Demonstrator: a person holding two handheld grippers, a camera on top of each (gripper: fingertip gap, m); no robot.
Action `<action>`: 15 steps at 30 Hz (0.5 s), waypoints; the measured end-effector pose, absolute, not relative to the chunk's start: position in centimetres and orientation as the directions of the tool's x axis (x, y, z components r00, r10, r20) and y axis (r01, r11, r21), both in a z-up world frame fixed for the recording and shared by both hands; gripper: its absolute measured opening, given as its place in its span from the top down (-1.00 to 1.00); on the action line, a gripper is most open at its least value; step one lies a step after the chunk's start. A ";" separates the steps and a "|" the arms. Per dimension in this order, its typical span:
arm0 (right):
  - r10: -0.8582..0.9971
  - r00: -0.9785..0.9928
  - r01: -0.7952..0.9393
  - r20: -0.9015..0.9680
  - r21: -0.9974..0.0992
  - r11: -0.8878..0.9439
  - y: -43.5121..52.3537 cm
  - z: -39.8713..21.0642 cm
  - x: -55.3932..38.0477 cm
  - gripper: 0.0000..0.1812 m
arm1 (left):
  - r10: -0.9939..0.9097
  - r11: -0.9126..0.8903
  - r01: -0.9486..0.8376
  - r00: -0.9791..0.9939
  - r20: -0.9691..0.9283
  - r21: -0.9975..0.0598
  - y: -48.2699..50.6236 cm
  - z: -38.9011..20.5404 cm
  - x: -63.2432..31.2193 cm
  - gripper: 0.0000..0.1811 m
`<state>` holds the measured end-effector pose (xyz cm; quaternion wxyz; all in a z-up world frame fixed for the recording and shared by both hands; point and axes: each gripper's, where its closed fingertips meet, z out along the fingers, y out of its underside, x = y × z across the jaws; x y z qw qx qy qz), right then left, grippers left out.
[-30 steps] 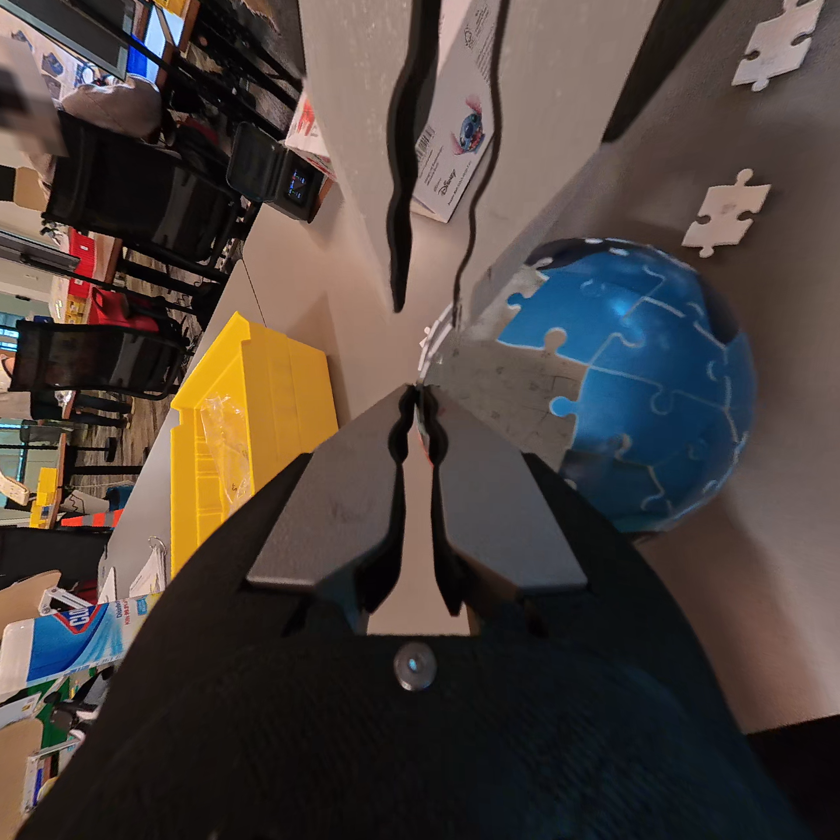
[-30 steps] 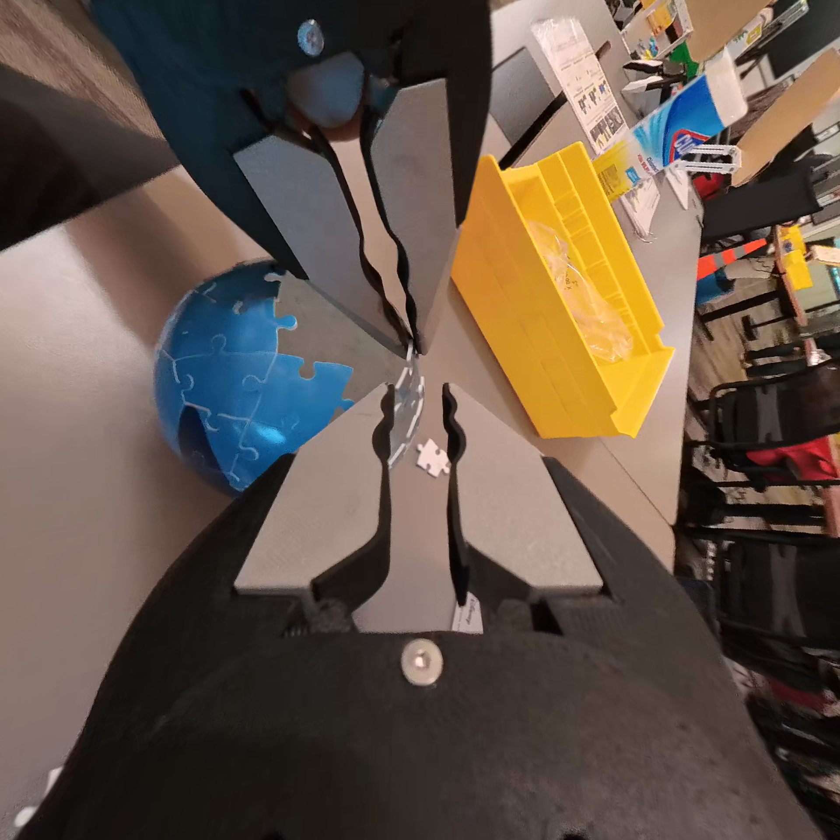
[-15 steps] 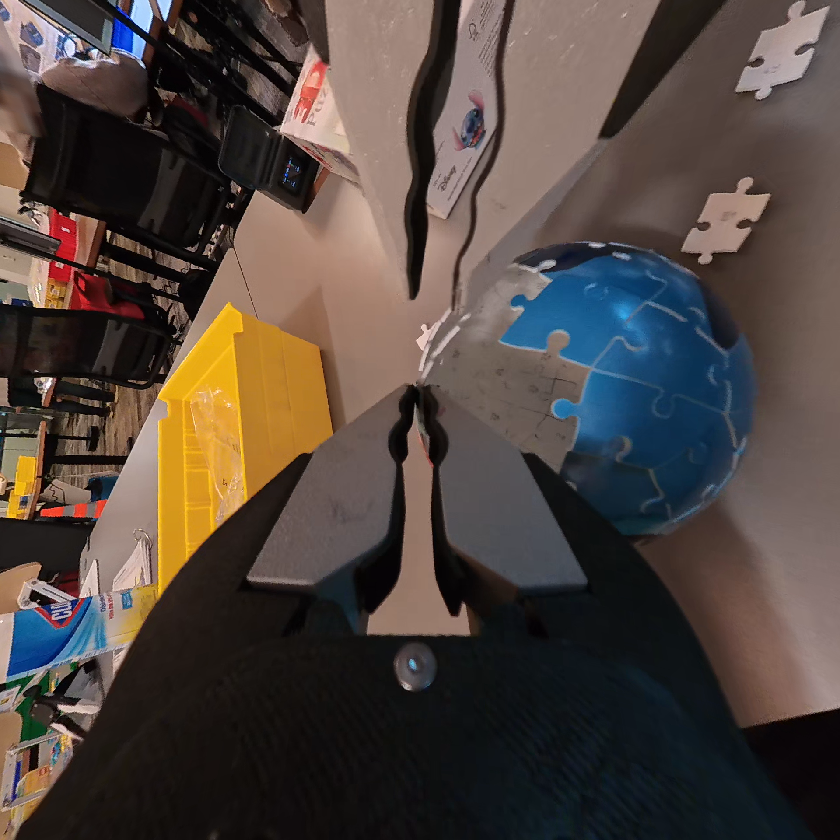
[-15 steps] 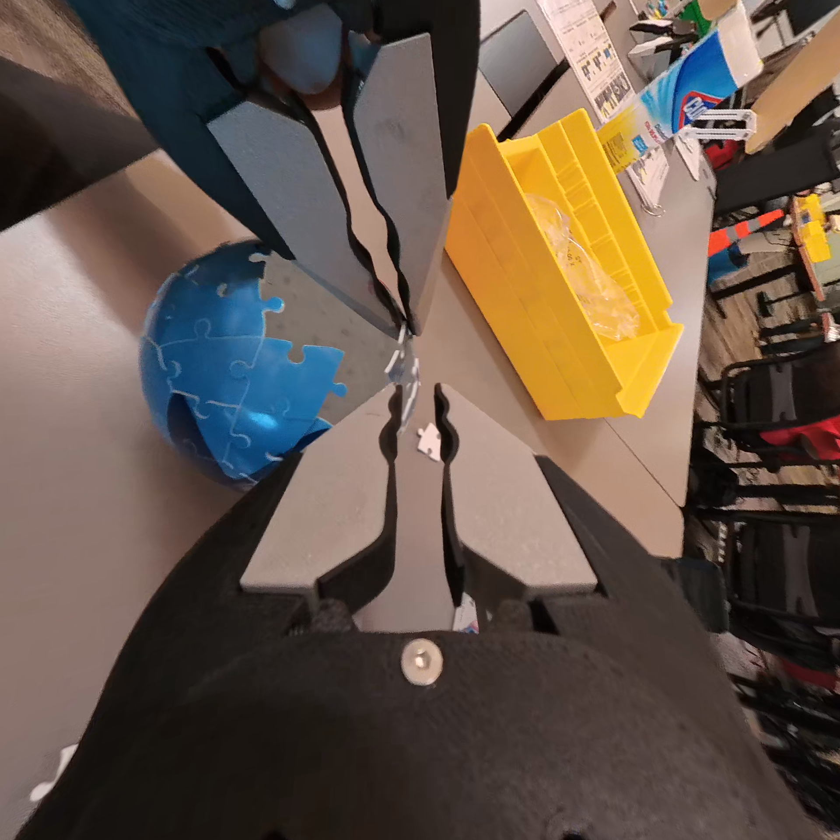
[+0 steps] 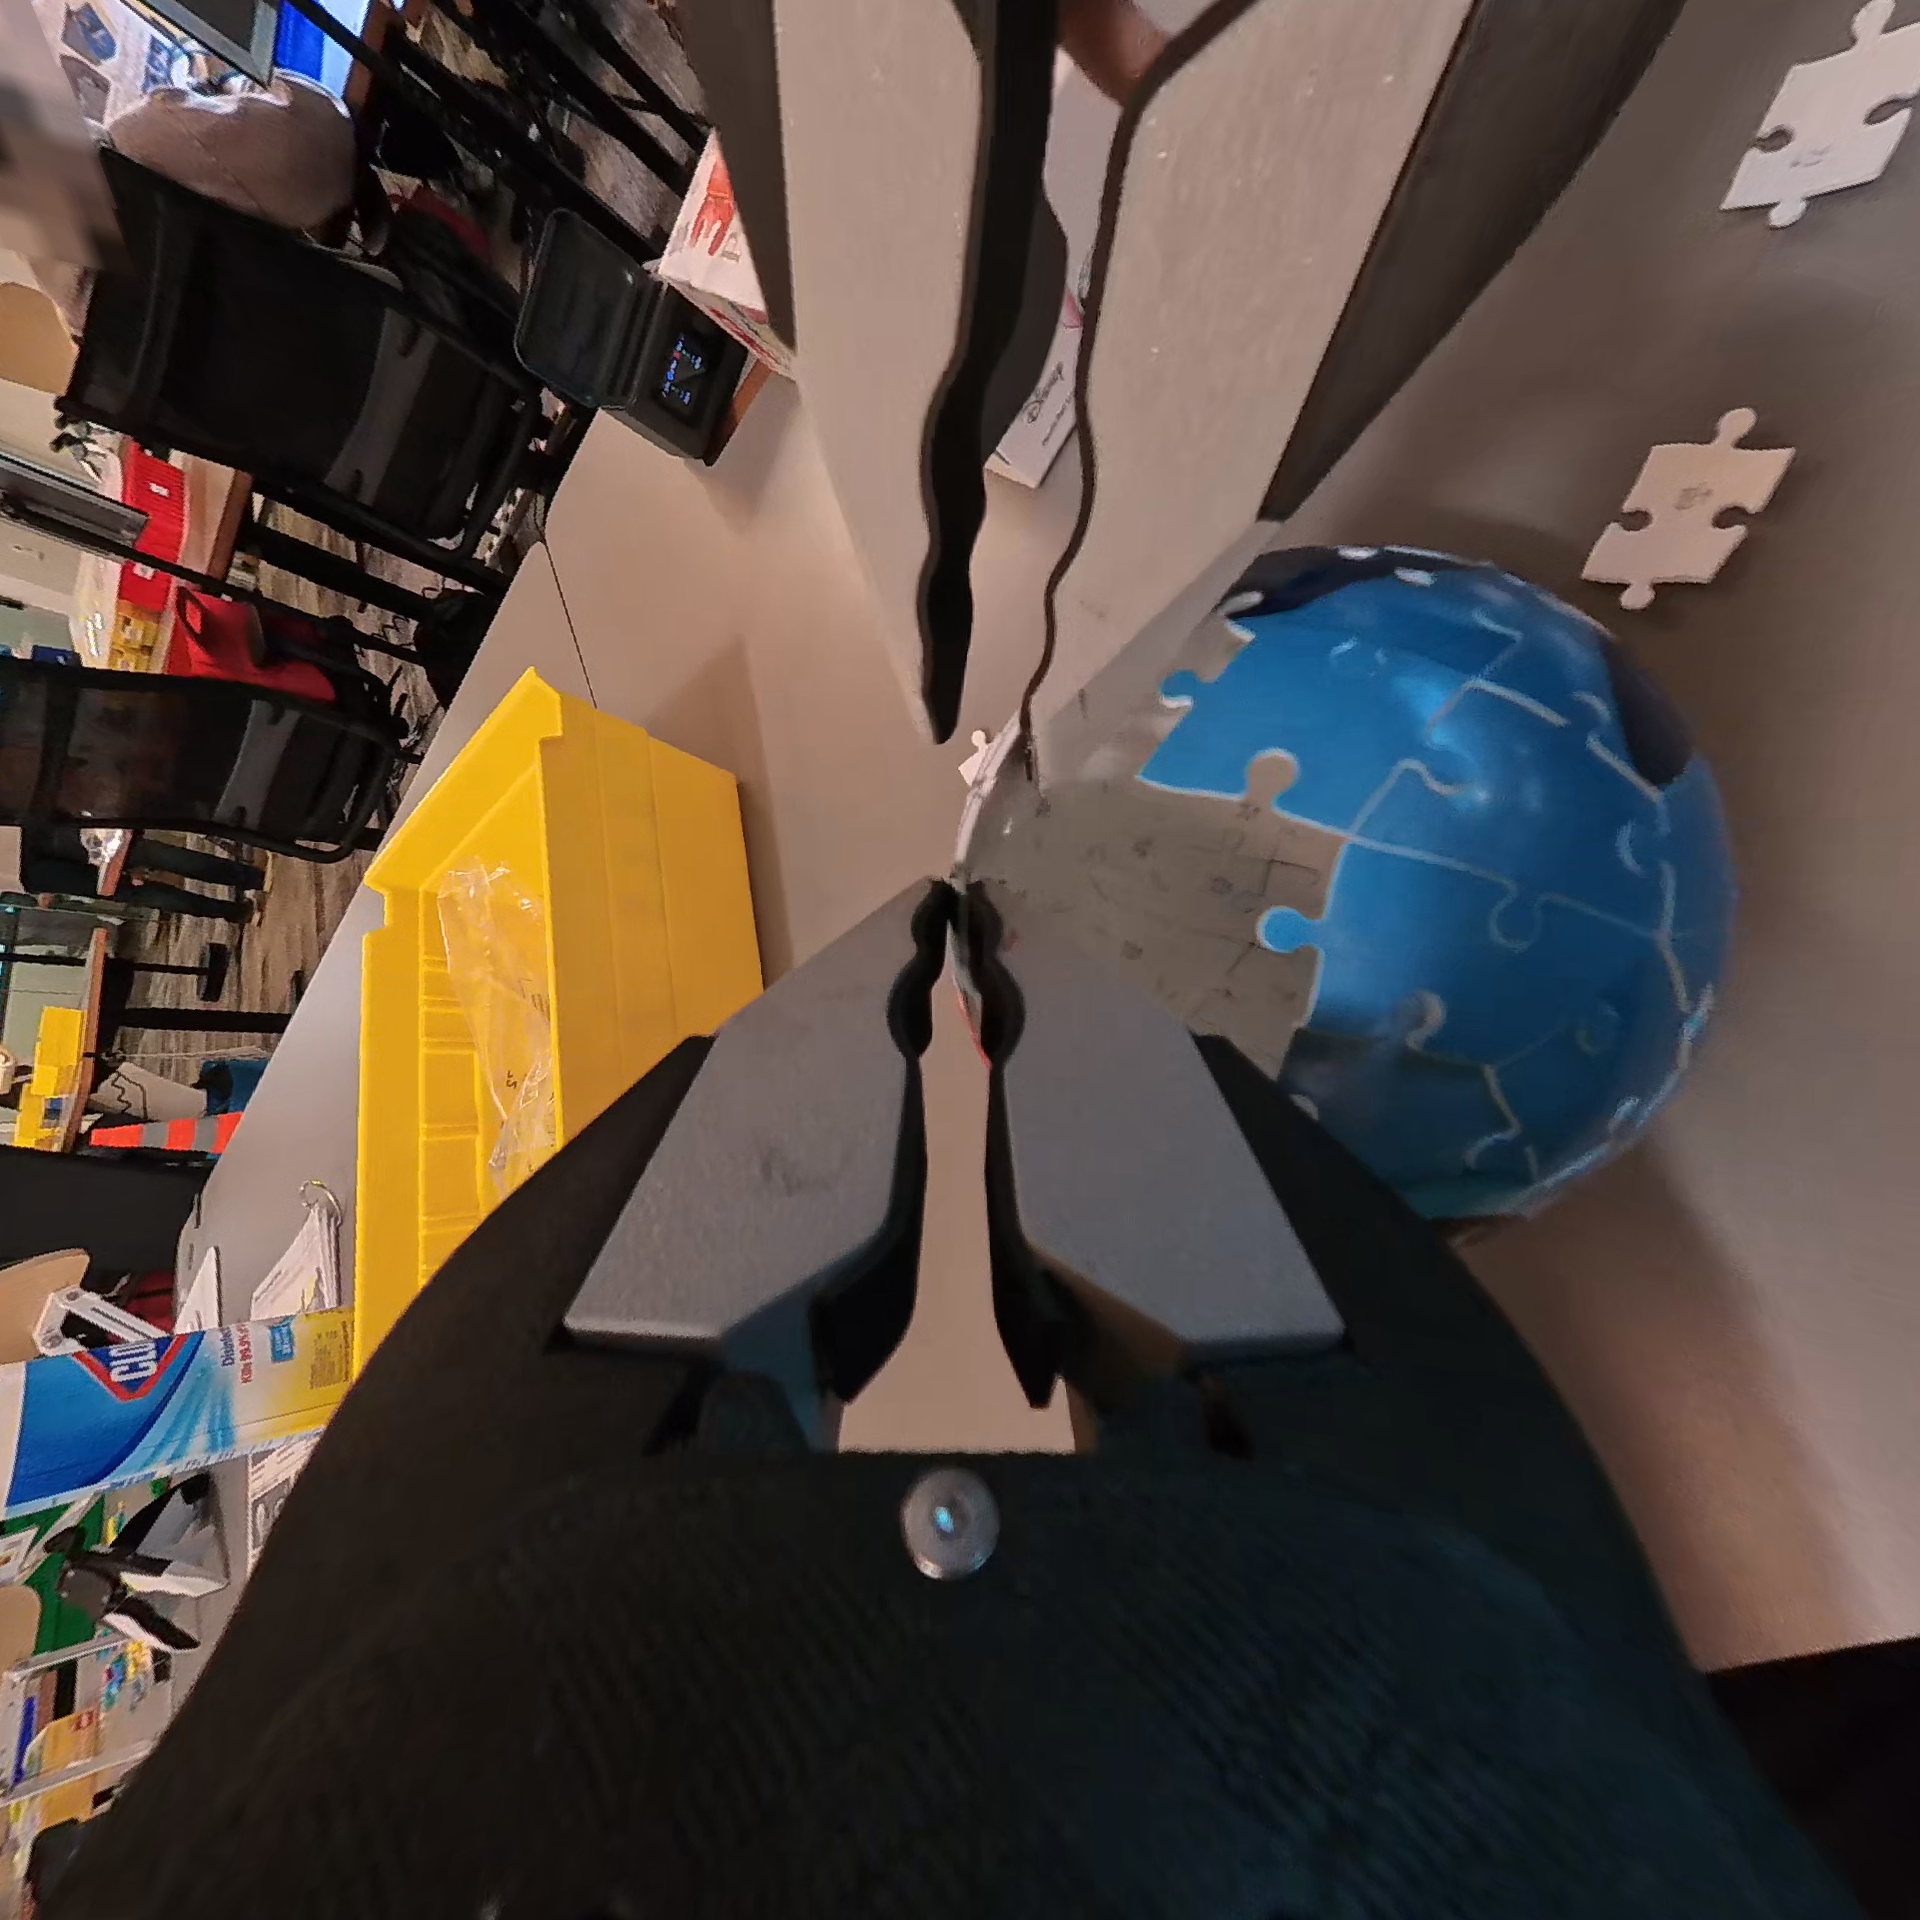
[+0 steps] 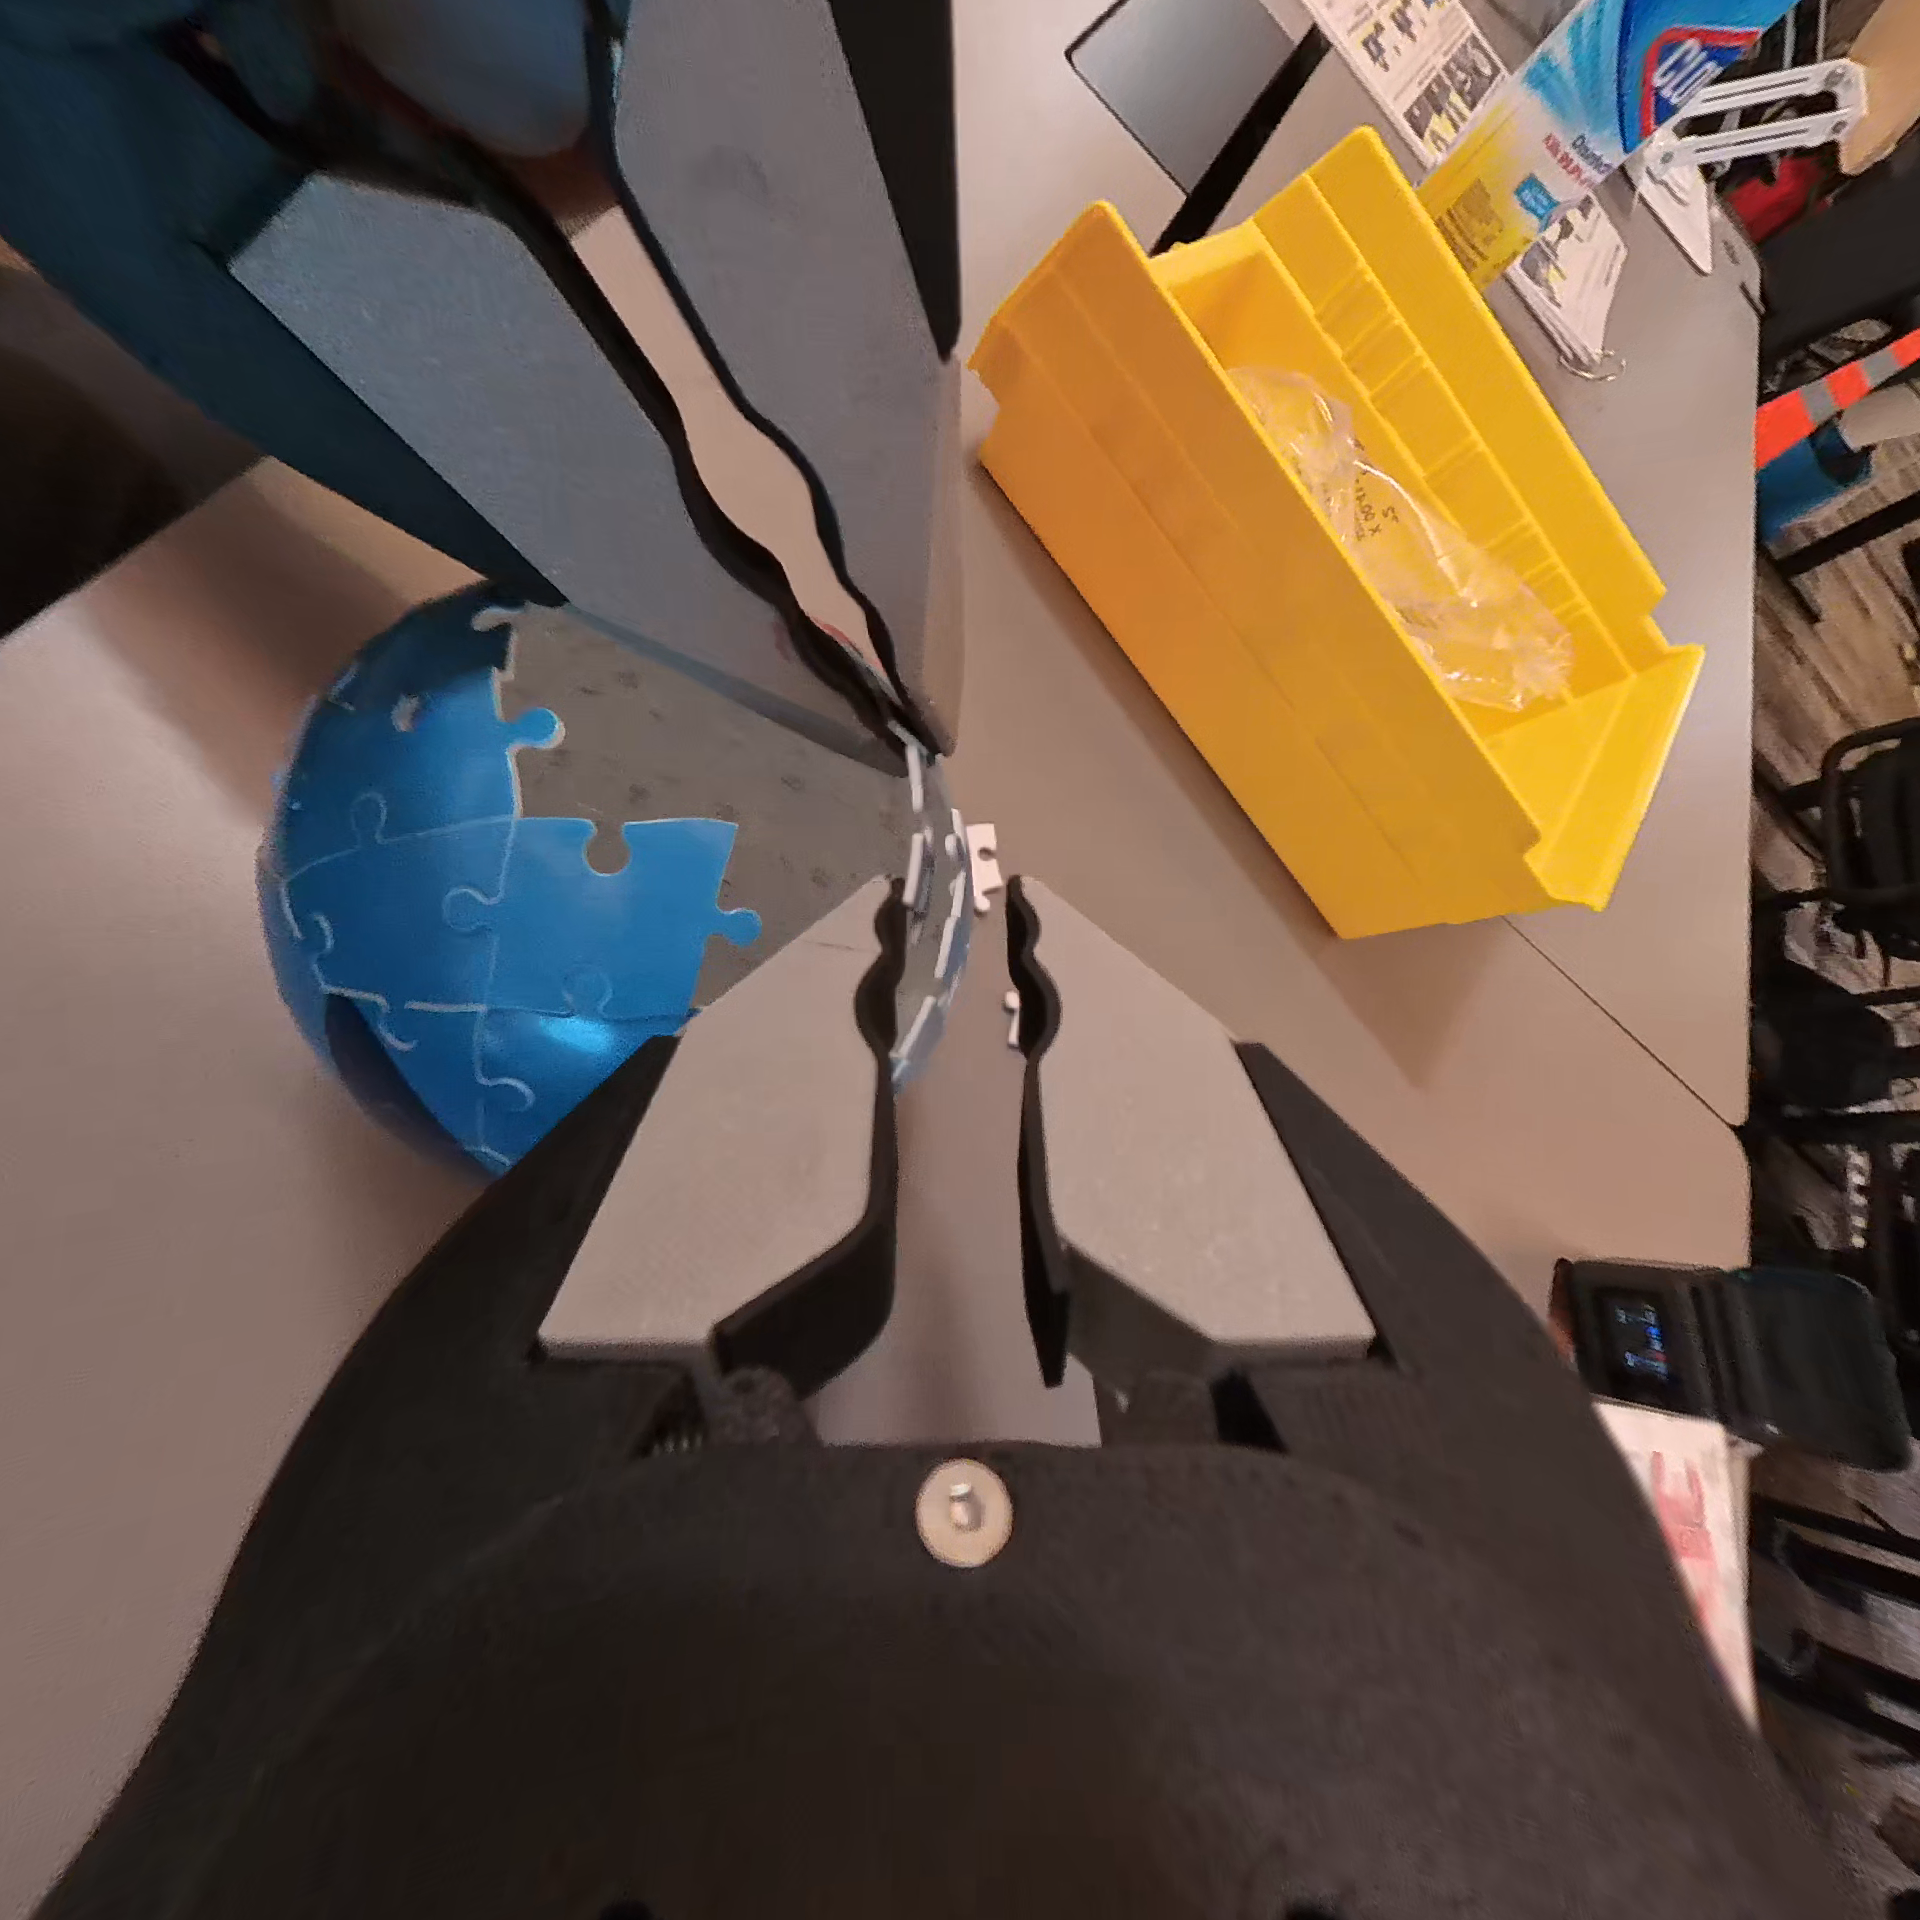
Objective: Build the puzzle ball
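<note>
The blue puzzle ball (image 5: 1507, 883) rests on the grey table, partly built, with its grey inside open toward both grippers. My left gripper (image 5: 951, 899) is shut on the thin rim of the ball's open side. In the right wrist view it comes in from above (image 6: 920, 743), onto the rim of the ball (image 6: 416, 883). My right gripper (image 6: 953, 883) is slightly open, with the ball's rim standing between its fingers; in the left wrist view it reaches in from the top (image 5: 985, 748). A small white piece (image 6: 982, 862) lies just beyond its tips.
Two loose white puzzle pieces (image 5: 1688, 509) (image 5: 1829, 114) lie beyond the ball. A yellow bin (image 6: 1351, 571) holding a clear plastic bag stands close beside the grippers. A black device (image 6: 1725, 1351), a wipes container (image 5: 156, 1392) and chairs sit past the table edge. My two grippers' fingertips are within a few centimetres of each other.
My right gripper has slid a little farther along the ball's rim, so more of the rim lies between its fingers. My left gripper has kept its grip and the ball has barely moved.
</note>
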<state>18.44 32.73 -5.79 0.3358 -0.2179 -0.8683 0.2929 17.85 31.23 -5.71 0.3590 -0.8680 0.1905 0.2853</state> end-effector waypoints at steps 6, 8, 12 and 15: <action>0.552 -0.660 0.137 0.511 -0.640 0.756 32.3 -5.5 18.2 0.90 | -0.117 -0.666 -0.535 0.764 -0.635 -0.520 31.2 -5.7 17.8 0.99; 0.527 -0.657 0.109 0.539 -0.624 0.774 32.1 -5.5 18.3 0.98 | -0.117 -0.662 -0.535 0.765 -0.633 -0.525 31.2 -5.6 17.8 0.99; 0.502 -0.654 0.089 0.566 -0.601 0.794 32.0 -5.5 18.4 1.00 | -0.118 -0.655 -0.533 0.772 -0.625 -0.535 31.1 -5.6 17.9 0.99; 0.502 -0.649 0.084 0.572 -0.602 0.794 32.0 -5.3 18.4 1.00 | -0.114 -0.651 -0.525 0.782 -0.613 -0.549 31.2 -5.6 18.0 0.98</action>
